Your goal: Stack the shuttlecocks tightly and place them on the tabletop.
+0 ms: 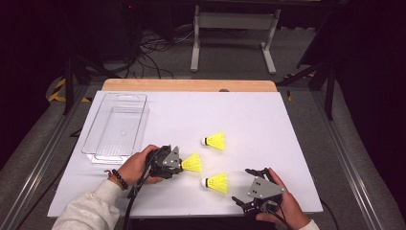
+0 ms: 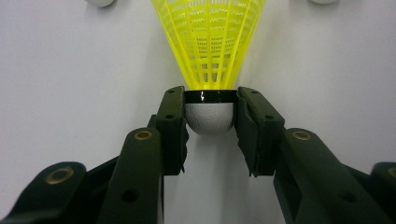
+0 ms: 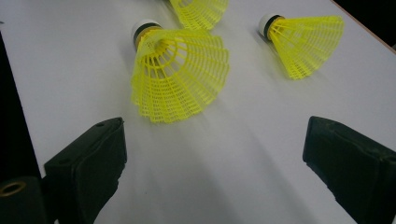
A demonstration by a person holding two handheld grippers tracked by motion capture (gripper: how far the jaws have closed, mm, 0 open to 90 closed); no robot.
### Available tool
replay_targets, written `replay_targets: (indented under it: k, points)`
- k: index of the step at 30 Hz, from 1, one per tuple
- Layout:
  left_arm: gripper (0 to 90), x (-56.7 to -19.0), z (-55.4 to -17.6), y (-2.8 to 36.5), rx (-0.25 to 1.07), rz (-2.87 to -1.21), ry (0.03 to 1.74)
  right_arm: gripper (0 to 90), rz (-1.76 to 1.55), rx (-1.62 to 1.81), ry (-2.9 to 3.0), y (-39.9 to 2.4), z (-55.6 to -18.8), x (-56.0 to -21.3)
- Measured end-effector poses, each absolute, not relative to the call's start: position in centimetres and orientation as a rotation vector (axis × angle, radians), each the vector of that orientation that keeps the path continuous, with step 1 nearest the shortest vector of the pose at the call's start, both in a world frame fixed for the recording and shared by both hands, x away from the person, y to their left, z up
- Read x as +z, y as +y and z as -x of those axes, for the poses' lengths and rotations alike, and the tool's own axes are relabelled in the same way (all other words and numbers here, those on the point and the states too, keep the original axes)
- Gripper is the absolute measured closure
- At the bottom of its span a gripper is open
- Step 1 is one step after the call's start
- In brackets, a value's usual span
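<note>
White table [image 1: 249, 110] under dim room, left gripper [image 2: 210, 109] clamped on a yellow shuttlecock's [image 2: 210, 42] cork, right gripper [image 3: 215, 158] at five o'clock, jaws spread wide, empty.

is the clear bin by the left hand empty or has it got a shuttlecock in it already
Empty. The high view shows the clear bin with only bare floor inside, while all three yellow shuttlecocks lie outside it on the white table.

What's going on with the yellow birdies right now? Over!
Left gripper clamped on one shuttlecock's white cork. Right gripper open, empty. Two other shuttlecocks loose on table. Clear bin unobstructed.
</note>
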State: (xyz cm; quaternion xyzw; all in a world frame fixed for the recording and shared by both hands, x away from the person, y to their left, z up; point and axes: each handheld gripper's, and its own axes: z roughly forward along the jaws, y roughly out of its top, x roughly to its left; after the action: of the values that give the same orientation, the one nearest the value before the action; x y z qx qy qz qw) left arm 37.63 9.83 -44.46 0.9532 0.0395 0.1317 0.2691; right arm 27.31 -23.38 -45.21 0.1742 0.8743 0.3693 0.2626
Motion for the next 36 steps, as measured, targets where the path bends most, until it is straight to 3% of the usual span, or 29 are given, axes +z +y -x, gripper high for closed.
replay_targets:
  k: [3, 10, 20, 36]
  points:
    - [63.8, -44.7, -37.8, 9.9, 0.344, -2.575, 0.109, 7.1, -0.47, 0.999, 2.365, -23.4, -27.3, -45.2]
    - [50.0, -44.6, -37.9, 10.0, 0.373, -2.565, 0.136, 7.1, -0.47, 1.0, 2.371, -23.3, -27.3, -45.2]
    - [37.0, -43.8, -37.3, 10.8, 0.423, -2.468, 0.177, 7.1, -0.478, 1.007, 2.362, -23.4, -27.4, -45.2]
    - [24.5, -42.6, -36.0, 12.2, 0.516, -2.31, 0.233, 7.0, -0.512, 1.038, 2.309, -23.7, -27.4, -44.8]
